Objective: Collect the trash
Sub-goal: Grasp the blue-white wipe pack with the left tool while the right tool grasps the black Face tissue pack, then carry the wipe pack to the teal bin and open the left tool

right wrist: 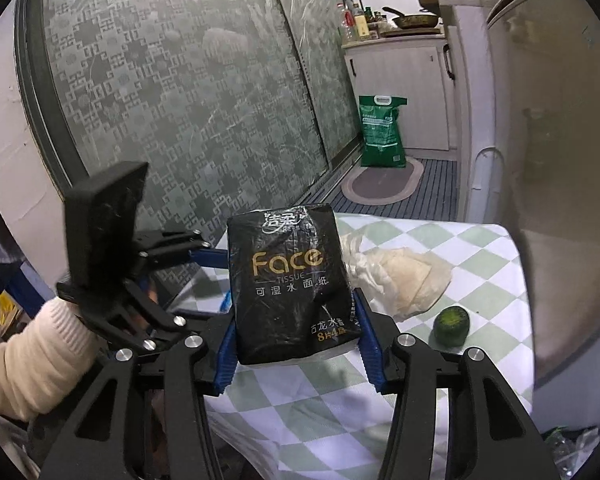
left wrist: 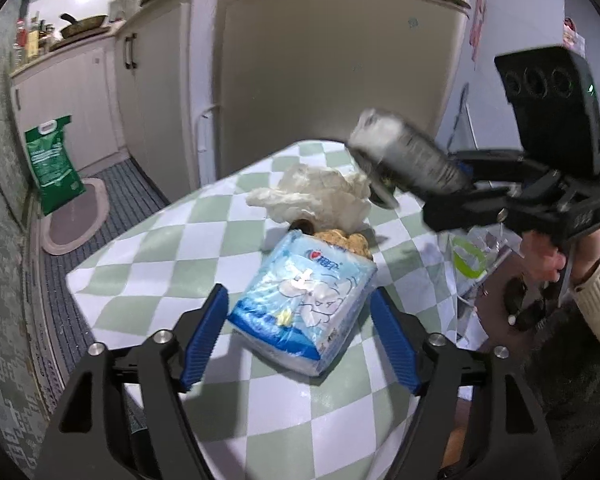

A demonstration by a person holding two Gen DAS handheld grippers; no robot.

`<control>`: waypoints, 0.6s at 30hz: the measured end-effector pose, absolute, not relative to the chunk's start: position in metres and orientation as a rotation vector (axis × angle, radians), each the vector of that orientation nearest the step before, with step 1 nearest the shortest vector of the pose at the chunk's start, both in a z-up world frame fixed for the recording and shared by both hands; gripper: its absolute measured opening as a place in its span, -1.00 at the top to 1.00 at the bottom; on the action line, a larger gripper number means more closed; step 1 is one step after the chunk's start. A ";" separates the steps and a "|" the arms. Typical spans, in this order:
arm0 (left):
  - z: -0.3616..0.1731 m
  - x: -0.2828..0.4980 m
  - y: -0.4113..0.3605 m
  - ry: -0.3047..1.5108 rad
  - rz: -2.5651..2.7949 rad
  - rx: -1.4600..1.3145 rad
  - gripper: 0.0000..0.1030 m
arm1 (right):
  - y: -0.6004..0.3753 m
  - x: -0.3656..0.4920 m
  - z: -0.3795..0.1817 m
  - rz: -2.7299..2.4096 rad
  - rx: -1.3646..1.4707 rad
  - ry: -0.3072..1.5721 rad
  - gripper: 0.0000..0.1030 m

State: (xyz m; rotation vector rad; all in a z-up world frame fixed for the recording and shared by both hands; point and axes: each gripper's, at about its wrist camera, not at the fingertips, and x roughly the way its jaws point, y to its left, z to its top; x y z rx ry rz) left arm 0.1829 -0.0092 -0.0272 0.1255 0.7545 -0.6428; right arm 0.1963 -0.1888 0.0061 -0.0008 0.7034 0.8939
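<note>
A blue-and-white tissue pack (left wrist: 304, 308) lies on the green-checked tablecloth (left wrist: 160, 248). My left gripper (left wrist: 298, 296) is open around it, with the left pad clear of the wrapper. My right gripper (right wrist: 296, 308) is shut on a black "Face" tissue pack (right wrist: 288, 280), held above the table. In the left wrist view that black pack (left wrist: 408, 156) is blurred at the upper right. A crumpled white tissue (left wrist: 312, 196) (right wrist: 400, 276) lies behind the blue pack. A brownish scrap (left wrist: 344, 240) sits between them. A small green round fruit (right wrist: 452, 326) rests on the cloth.
A beige fridge (left wrist: 340, 80) stands right behind the table. A green sack (left wrist: 54, 164) and an oval rug (left wrist: 76, 216) sit on the floor by the white cabinets (left wrist: 80, 96). A clear plastic bag with a green rim (left wrist: 468, 256) hangs beside the table. A patterned glass door (right wrist: 180, 100) runs along one side.
</note>
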 end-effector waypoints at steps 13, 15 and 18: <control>-0.037 0.194 -0.016 0.801 -0.661 0.134 -0.29 | -0.191 0.194 0.004 0.891 -0.007 0.711 0.01; -0.035 0.191 -0.016 0.788 -0.649 0.138 -0.16 | -0.189 0.190 0.004 0.886 -0.019 0.710 0.01; -0.032 0.187 -0.008 0.769 -0.623 0.100 -0.08 | -0.186 0.187 0.008 0.874 -0.033 0.703 0.01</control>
